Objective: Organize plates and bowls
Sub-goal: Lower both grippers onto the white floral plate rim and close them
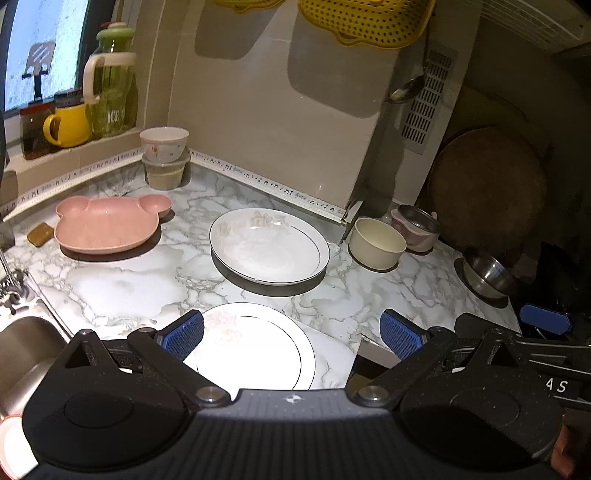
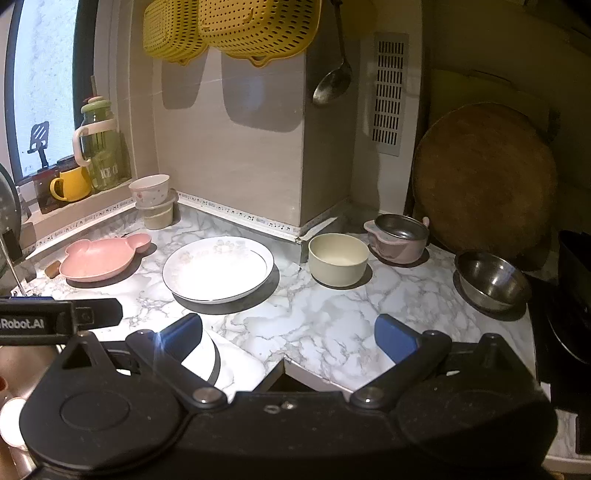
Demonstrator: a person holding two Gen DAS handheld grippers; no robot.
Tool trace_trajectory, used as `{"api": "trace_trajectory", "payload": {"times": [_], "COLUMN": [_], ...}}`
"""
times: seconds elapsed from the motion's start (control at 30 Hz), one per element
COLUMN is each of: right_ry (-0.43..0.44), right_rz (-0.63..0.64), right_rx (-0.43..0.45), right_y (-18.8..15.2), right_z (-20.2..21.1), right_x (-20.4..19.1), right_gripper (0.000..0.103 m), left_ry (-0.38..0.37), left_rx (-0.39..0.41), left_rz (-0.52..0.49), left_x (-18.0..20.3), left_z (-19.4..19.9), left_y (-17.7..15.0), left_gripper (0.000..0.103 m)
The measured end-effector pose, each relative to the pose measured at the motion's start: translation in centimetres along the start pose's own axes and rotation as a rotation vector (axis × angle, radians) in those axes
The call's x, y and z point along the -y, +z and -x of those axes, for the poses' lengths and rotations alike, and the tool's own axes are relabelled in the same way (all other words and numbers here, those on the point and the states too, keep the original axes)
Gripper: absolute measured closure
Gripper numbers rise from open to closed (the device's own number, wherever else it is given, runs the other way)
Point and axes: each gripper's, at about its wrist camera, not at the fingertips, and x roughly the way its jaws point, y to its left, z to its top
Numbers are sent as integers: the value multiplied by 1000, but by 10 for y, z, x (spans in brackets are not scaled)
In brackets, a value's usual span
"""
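My left gripper (image 1: 291,332) is open and empty above a white plate (image 1: 255,347) at the counter's front edge. My right gripper (image 2: 288,338) is open and empty above bare marble; that plate's rim (image 2: 205,360) shows by its left finger. A second white plate (image 1: 269,245) (image 2: 218,267) lies mid-counter. A pink bear plate (image 1: 109,223) (image 2: 101,258) lies to its left. A cream bowl (image 1: 376,243) (image 2: 338,264), a pink bowl with a steel liner (image 1: 417,229) (image 2: 399,238) and a steel bowl (image 1: 487,273) (image 2: 491,280) stand right. A floral bowl (image 1: 164,142) (image 2: 149,190) sits on a lidded tub.
A sink (image 1: 26,354) lies front left. A yellow mug (image 1: 68,123) and green jar (image 1: 112,81) stand on the sill. A round wooden board (image 2: 484,177) leans at the right. Yellow colanders (image 2: 236,26) and a ladle (image 2: 332,81) hang above.
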Motion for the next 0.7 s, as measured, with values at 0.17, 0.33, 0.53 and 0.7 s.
{"api": "trace_trajectory", "payload": {"times": [0.17,0.33,0.53,0.7], "right_ry": [32,75,135,196], "right_rz": [21,62,88,97], "right_rx": [-24,-69,-145,-199], "right_y": [9,12,8,6], "right_z": [-22,-51,-85,-109], "right_x": [1,-3,-6,-10], "right_gripper": [3,6,14,18], "left_ry": [1,23,86,136], "left_rx": [-11,-64,-108,-151], "left_rz": [19,42,66,83], "left_x": [-9,-21,-36,-49], "left_z": [-14,-39,-66,-84], "left_y": [2,2,-1,-4], "left_gripper": [1,1,1,1]}}
